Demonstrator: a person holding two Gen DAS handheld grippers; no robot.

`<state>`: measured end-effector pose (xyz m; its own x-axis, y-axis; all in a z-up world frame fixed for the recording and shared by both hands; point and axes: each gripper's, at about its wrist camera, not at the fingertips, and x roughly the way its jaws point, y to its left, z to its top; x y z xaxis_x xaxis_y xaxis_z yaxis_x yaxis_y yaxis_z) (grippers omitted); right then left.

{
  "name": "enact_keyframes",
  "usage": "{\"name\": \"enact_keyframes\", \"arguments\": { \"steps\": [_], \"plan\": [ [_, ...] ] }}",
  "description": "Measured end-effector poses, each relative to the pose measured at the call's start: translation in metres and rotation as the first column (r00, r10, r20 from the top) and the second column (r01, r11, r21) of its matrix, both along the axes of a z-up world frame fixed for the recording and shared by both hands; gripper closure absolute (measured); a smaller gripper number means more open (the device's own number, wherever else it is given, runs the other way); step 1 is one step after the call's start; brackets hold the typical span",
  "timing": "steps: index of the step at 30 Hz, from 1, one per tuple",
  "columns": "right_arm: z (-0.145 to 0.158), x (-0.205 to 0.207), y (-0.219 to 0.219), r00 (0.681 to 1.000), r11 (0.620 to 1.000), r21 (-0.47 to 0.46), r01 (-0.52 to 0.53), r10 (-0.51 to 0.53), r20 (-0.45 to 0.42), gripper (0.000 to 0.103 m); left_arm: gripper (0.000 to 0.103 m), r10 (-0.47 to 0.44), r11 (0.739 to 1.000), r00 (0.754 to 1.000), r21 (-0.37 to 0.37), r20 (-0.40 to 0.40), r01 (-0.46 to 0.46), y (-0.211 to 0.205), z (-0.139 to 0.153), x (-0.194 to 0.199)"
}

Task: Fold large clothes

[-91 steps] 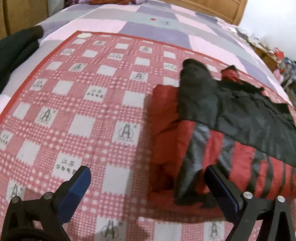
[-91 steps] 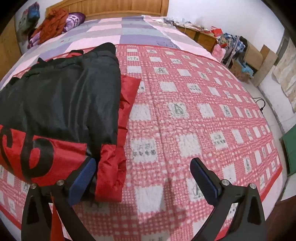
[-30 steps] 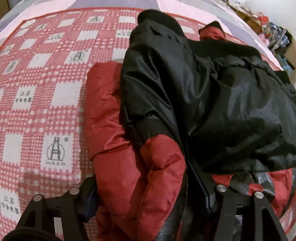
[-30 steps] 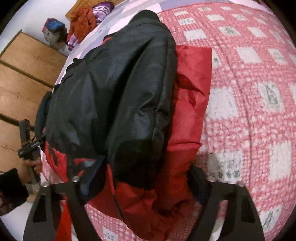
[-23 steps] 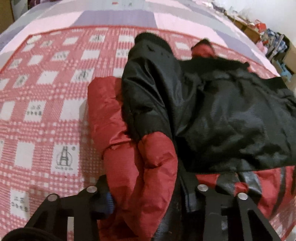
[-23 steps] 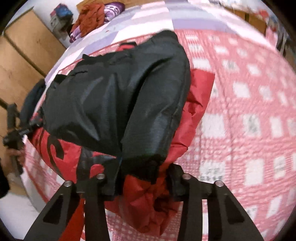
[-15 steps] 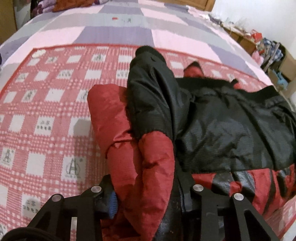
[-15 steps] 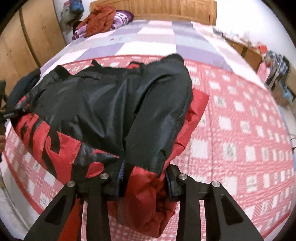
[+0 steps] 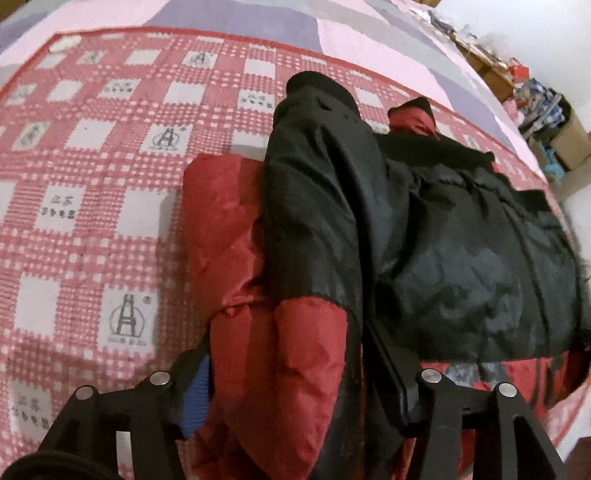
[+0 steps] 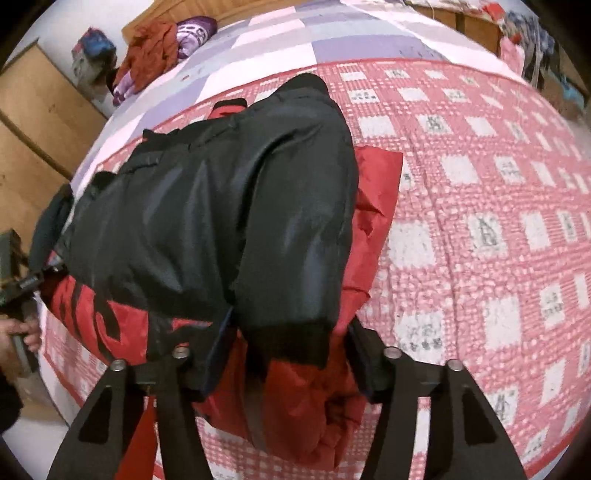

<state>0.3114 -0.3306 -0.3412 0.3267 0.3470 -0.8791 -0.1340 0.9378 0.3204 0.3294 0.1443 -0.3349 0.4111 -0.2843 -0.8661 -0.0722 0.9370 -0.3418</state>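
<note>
Both grippers hold the near hem corners of the red and black jacket [image 9: 424,229], likely so the bottom half can be carried up and over toward the collar. The left gripper [image 9: 295,384] has just widened its jaws, yet thick red padding fills the gap and both pads press it. The right gripper [image 10: 284,354] likewise clamps cuff and red fabric. Beyond the jaws, the jacket sprawls on the bed [image 9: 92,177].

Bed [image 9: 229,22], red checked blanket [image 9: 92,192] on it, jacket [image 9: 461,258] on blanket
</note>
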Motion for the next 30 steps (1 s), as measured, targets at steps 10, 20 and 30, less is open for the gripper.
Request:
{"name": "enact_keyframes", "arguments": {
  "steps": [10,20,30],
  "plan": [
    [0.008,0.018,-0.019,0.996,0.993,0.112,-0.037,0.046,-0.077,0.016,0.033,-0.017,0.994,1.000,-0.109,-0.018,0.015,0.024,0.003,0.001],
    [-0.035,0.058,-0.010,0.977,0.987,0.156,0.041,-0.007,-0.211,0.000,0.002,-0.016,0.996,0.990,-0.088,-0.137,0.004,0.010,-0.040,0.067],
    [-0.020,0.051,0.011,0.997,0.992,0.128,0.002,0.008,-0.078,0.044,0.069,-0.078,0.996,0.997,0.032,-0.012,0.078,-0.021,-0.005,0.049]
  ]
}}
